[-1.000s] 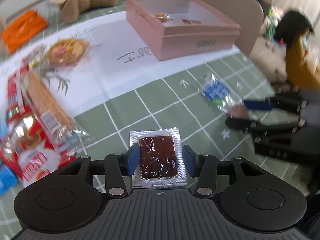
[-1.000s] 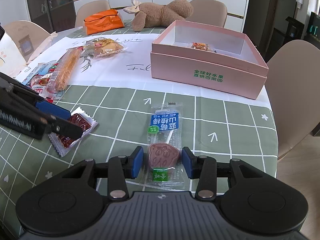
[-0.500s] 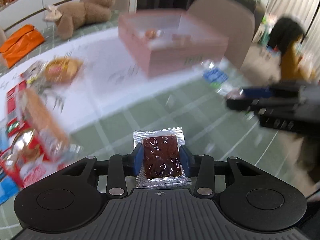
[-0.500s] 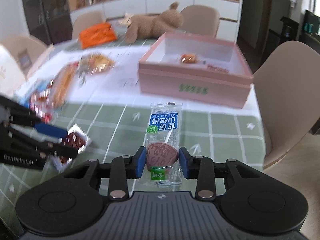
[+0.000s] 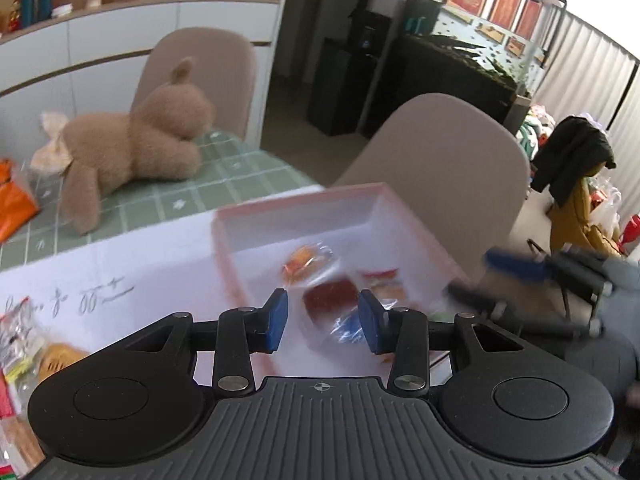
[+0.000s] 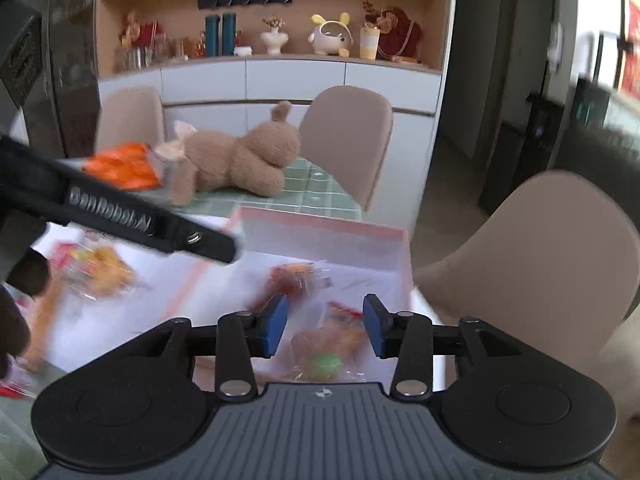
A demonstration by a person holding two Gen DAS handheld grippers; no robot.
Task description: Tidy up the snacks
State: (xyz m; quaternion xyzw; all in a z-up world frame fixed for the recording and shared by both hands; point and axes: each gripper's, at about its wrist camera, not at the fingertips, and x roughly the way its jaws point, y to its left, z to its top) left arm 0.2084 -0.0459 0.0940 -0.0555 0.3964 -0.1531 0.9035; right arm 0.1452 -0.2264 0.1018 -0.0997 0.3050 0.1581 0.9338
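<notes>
Snacks (image 5: 306, 264) lay in the pink box (image 5: 296, 204), just ahead of and beneath both claws. Left claw (image 5: 322, 312): jaws stood part-way apart with a blurred dark red packet (image 5: 330, 300) between them; whether the pads gripped it could not be told. Right claw (image 6: 324, 320): jaws had just been opening and stood released, with a blurred lollipop packet (image 6: 326, 344) loose between and below the pads.

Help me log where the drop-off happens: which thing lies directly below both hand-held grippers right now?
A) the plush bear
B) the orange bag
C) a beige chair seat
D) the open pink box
D: both wrist views look down between the fingers into the open pink box, where wrapped snacks lie on its white floor; the plush bear lies farther back.
</notes>
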